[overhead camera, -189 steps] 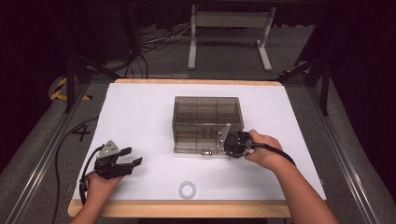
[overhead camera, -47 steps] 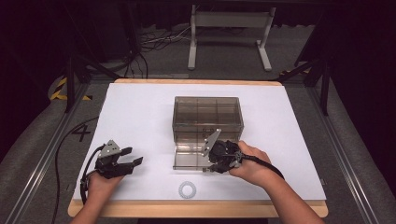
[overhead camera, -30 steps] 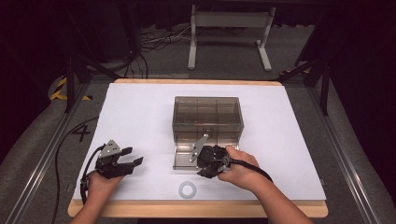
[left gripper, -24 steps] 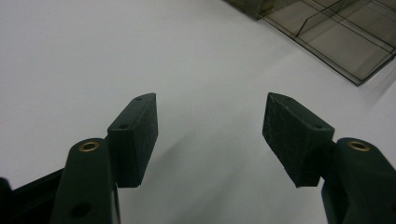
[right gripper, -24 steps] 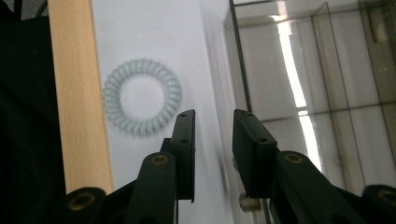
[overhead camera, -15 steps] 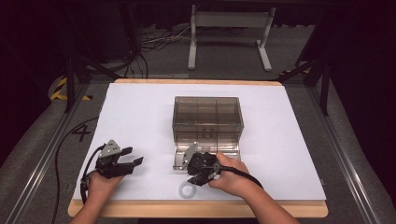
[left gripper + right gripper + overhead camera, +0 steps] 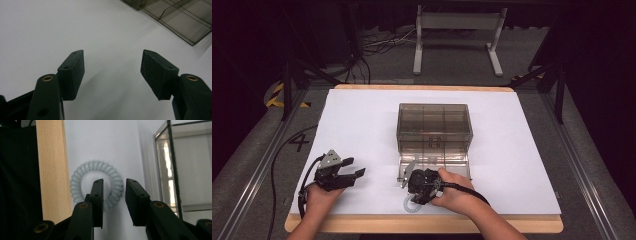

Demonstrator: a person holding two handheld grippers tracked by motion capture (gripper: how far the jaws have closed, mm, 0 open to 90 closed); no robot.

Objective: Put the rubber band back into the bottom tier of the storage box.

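the right gripper (image 7: 113,185), jaws narrowly parted and holding nothing, straddles the right side of the spiral hair tie (image 7: 96,183) lying flat near the table's near edge (image 7: 51,170).

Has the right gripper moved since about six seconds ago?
Yes. The right gripper has come away from the right front corner of the clear box, toward the table's near edge, and now sits over the coiled hair tie.

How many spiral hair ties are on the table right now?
1. The spiral hair tie lies flat on the white sheet near the table's wooden front edge, with the right gripper straddling one side of it. Others may be hidden.
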